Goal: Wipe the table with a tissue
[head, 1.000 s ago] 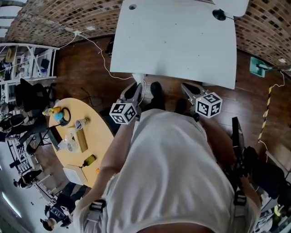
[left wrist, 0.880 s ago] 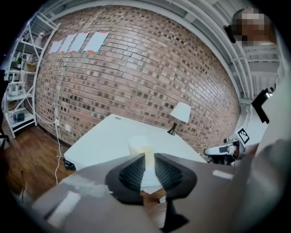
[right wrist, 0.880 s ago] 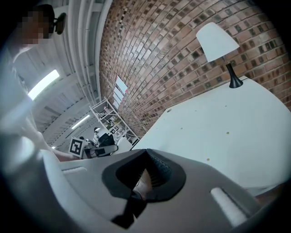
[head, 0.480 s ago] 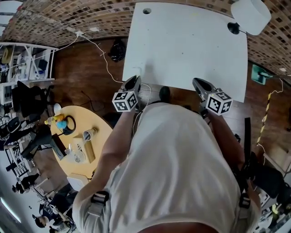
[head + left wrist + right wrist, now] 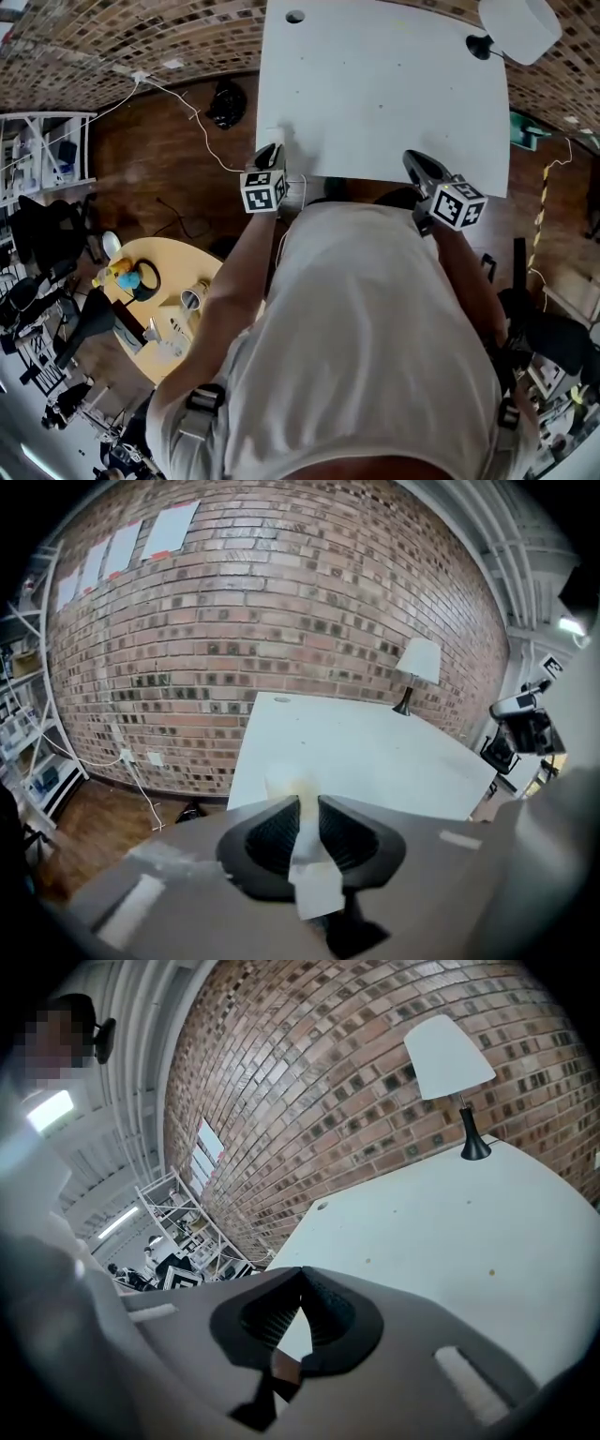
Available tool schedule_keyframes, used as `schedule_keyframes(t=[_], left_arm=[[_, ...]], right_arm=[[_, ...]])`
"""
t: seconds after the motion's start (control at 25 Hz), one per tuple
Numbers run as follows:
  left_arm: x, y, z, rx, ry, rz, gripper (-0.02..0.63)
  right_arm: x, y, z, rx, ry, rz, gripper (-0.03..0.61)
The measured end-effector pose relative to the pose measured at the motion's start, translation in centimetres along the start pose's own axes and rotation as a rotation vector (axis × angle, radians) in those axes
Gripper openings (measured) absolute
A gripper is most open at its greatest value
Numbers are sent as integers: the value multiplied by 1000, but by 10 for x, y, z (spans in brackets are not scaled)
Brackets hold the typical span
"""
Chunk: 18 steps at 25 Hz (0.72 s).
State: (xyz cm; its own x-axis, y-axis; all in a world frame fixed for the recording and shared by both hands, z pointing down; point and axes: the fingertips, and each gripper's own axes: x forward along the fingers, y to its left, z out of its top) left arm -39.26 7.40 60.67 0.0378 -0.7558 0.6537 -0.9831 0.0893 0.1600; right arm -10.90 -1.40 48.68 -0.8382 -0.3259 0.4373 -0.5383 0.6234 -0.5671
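- Head view: the left gripper (image 5: pixel 270 153) hovers at the near left corner of the white table (image 5: pixel 375 84), with the right gripper (image 5: pixel 413 159) at the near edge further right. Neither is on the surface, so I judge that wiping has not begun. A lamp (image 5: pixel 514 25) stands at the far right corner, and a wide sweep could knock it.
- Left gripper view: the jaws are clenched on a folded white tissue (image 5: pixel 315 891). One narrow strip runs between the pads and a small tuft pokes out past the tips, above the table's (image 5: pixel 356 752) near corner. So little paper shows in front that the hard jaw tips may scrape the top instead. Dragging it against the surface could also tear the strip or pull it free.
- Right gripper view: the jaws are closed tip to tip with nothing between them, aimed across the table (image 5: pixel 450 1232) towards the lamp (image 5: pixel 448 1054). A few small specks (image 5: pixel 489 1272) dot the surface. They lie on this side, so a wipe kept to the left corner would miss them.
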Motion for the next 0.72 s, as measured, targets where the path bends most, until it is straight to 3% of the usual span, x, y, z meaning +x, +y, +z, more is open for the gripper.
schedule_keyframes(t=[0.32, 0.72], left_arm=[[30, -6, -8, 72, 120, -6, 66], [43, -18, -3, 90, 166, 3, 60]], right_arm=[[-17, -11, 4, 68, -76, -60, 8], [-5, -43, 30, 77, -47, -35, 8]])
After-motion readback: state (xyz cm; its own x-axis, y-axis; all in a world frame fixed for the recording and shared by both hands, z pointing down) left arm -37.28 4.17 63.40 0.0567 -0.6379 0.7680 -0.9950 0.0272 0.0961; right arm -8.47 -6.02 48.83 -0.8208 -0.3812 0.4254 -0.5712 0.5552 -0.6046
